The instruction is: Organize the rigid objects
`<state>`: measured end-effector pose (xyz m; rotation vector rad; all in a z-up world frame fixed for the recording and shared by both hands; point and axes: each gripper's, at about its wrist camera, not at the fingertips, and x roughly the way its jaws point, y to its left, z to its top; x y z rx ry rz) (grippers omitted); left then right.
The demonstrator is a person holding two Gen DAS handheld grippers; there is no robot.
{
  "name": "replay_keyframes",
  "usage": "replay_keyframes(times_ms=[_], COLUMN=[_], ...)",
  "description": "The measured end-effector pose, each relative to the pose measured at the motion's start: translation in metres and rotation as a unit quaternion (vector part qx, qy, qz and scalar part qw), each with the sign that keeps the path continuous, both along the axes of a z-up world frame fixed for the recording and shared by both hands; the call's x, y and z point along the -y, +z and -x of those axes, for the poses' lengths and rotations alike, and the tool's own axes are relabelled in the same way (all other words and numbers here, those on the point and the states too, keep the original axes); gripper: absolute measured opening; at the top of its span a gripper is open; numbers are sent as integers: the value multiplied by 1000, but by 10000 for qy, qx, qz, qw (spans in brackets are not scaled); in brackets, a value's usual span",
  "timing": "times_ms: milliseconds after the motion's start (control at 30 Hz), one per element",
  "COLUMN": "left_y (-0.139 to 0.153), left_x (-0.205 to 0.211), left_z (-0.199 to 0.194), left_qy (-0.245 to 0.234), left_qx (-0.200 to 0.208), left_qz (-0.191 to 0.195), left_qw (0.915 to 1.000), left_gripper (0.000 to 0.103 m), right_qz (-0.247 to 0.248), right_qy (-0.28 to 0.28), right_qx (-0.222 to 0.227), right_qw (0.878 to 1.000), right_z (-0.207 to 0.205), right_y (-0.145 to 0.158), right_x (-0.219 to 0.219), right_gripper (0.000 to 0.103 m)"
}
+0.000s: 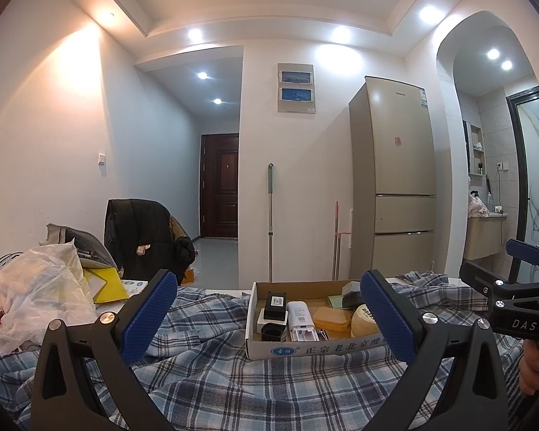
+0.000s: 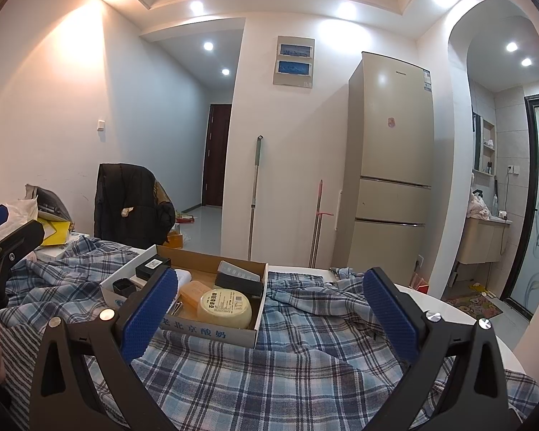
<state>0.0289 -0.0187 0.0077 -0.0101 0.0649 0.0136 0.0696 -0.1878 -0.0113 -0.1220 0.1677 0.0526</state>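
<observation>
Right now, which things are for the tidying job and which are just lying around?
For the job: cardboard box, round yellow tin, orange case, white charger, black adapter.

Just lying about: plaid cloth, plastic bag, black jacket, mop, fridge.

Both views were evenly and brightly lit by round recessed ceiling spotlights (image 1: pixel 428 13), several of which burned out to pure white with soft halos. One lamp at the left threw a warm orange wash (image 1: pixel 72 61) down the white wall, while the hallway beyond looked cooler and bluish. The tall champagne-coloured metal refrigerator (image 2: pixel 395 165) carried faint reflected glare on its door. Shadows were soft and shallow. Fisheye distortion bowed walls and ceiling lines strongly, and dark vignetting closed the corners. Focus was reasonably sharp throughout, with slight softness toward the edges.
</observation>
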Motion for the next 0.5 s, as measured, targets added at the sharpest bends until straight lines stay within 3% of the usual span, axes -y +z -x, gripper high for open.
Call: replay_keyframes(times_ms=[500], left_y=[0], left_x=[0], left_z=[0], left_qy=[1], left_qx=[2], left_qz=[2], left_qw=[10000], left_gripper=[103], right_qz=[27], right_qy=[-6], right_qx=[23], right_qw=[10000], right_z=[1], right_y=[-1], right_x=[-1], right_gripper=[103])
